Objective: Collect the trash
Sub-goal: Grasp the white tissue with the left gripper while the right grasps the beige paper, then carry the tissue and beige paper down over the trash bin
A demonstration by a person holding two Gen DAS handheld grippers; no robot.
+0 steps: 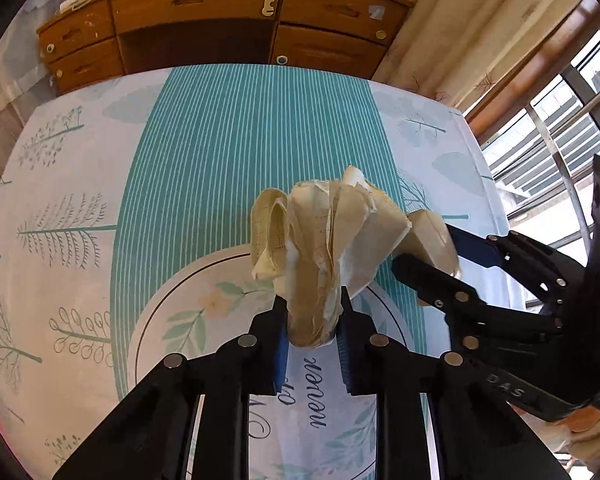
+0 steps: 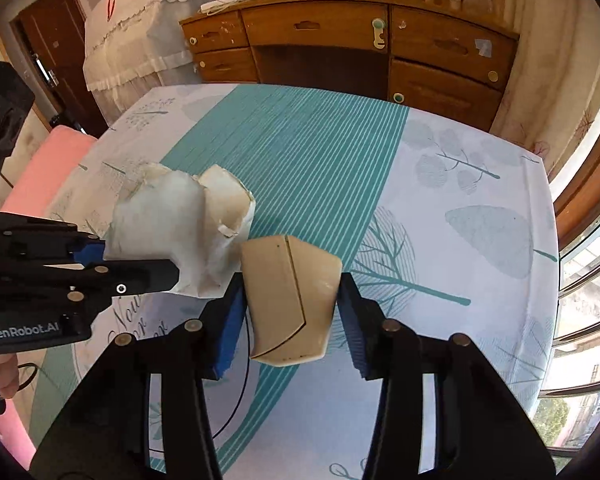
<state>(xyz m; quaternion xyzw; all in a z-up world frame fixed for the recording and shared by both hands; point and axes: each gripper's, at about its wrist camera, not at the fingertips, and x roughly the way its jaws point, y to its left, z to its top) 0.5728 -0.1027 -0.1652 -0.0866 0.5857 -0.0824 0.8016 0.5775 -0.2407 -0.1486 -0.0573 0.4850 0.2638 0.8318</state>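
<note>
In the left wrist view, the left gripper [image 1: 314, 330] has its blue-padded fingers [image 1: 281, 350] clamped on the lower end of a crumpled paper wad [image 1: 320, 240], which stands up from them at the centre of the frame. In the right wrist view, the right gripper [image 2: 290, 320] has a folded tan paper piece [image 2: 290, 296] between its fingers [image 2: 226, 332]; the pads sit at its two sides, but I cannot tell whether they press on it. The two papers hang just beside each other, and it is unclear whether they touch. The right gripper reaches in from the right edge of the left view, the left gripper from the left edge of the right view. Below both lies a tabletop [image 1: 220, 140] under a teal-striped cloth printed with trees. A wooden cabinet [image 2: 340, 40] stands along the top of the frame, a window [image 2: 588, 300] at the right.
</note>
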